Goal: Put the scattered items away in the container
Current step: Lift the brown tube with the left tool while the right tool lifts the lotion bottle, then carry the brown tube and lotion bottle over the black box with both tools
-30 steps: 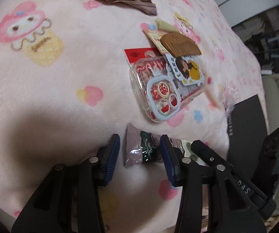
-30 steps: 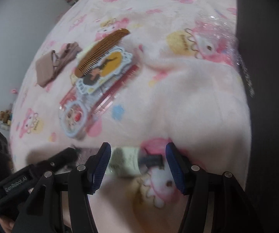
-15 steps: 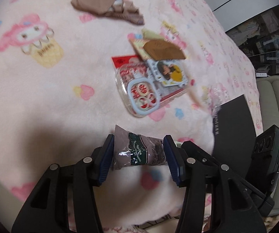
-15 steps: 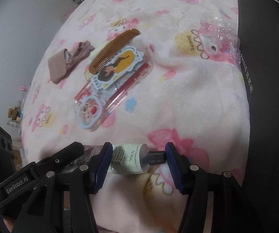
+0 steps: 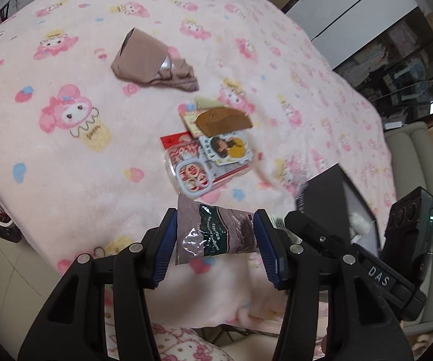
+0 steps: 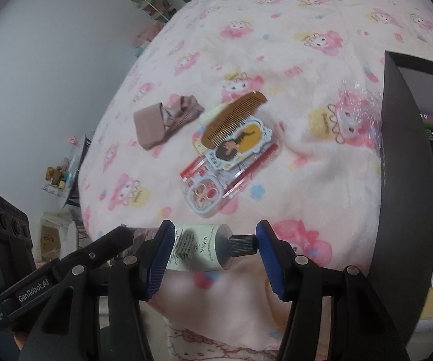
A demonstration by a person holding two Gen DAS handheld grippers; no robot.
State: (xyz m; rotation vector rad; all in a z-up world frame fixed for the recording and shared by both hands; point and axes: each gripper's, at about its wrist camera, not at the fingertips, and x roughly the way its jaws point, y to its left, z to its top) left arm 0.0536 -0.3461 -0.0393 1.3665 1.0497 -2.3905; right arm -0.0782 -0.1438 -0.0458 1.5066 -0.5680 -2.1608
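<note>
Your black box (image 6: 403,162) is cut off at the right frame edge, so its contents are only partly legible, perhaps printed card. Your left gripper (image 5: 215,240) clamps a crinkled mauve foil sachet (image 5: 213,233) crosswise; your right gripper (image 6: 215,249) clamps a smooth pale tube (image 6: 201,249) above the fleecy pink blanket (image 6: 291,60).

Comb (image 6: 234,117) lies atop card (image 6: 237,146), beside cloth (image 6: 163,123).
</note>
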